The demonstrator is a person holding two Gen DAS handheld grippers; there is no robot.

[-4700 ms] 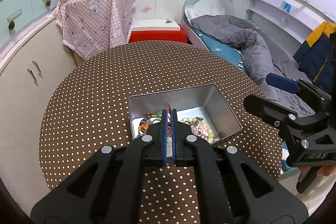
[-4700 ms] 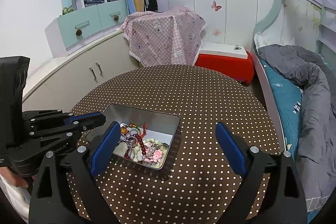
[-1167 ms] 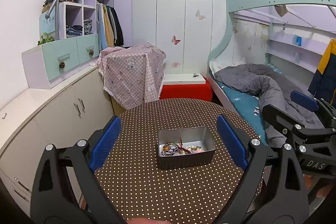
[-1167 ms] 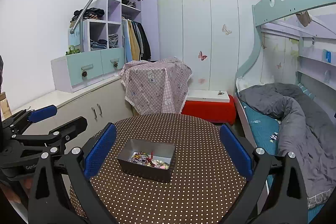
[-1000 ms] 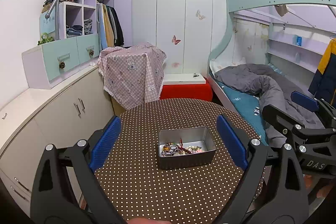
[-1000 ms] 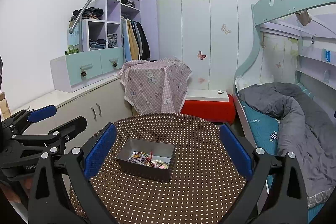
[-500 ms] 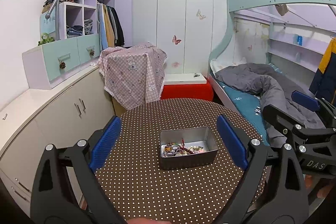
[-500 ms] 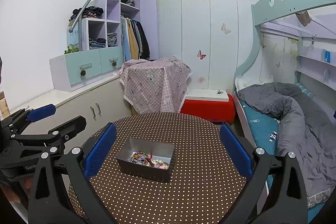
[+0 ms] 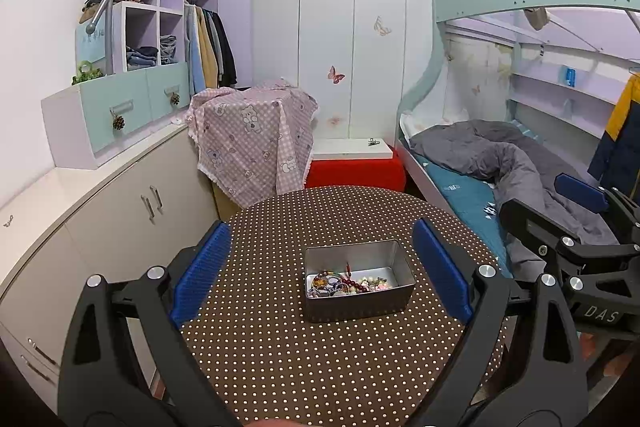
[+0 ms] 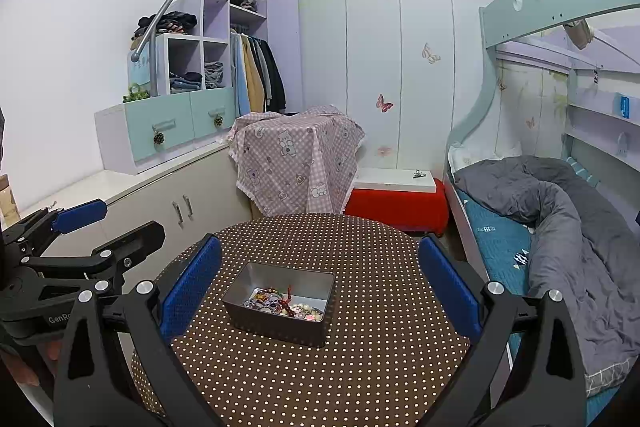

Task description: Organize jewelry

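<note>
A: What do we see of our left gripper?
B: Black frames with triangular cut-outs, silver screws, blue ribbed pads.

A: And our right gripper?
B: The same build; from the left camera its side reads "DAS" in pale letters.

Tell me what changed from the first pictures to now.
The left tool, shut and low over the metal tin at first, opened and pulled back and up; it holds nothing. The right tool, already open, drew back too, so both views now take in the whole room. The tin stays on the dotted table with the jewelry heaped inside.
</note>
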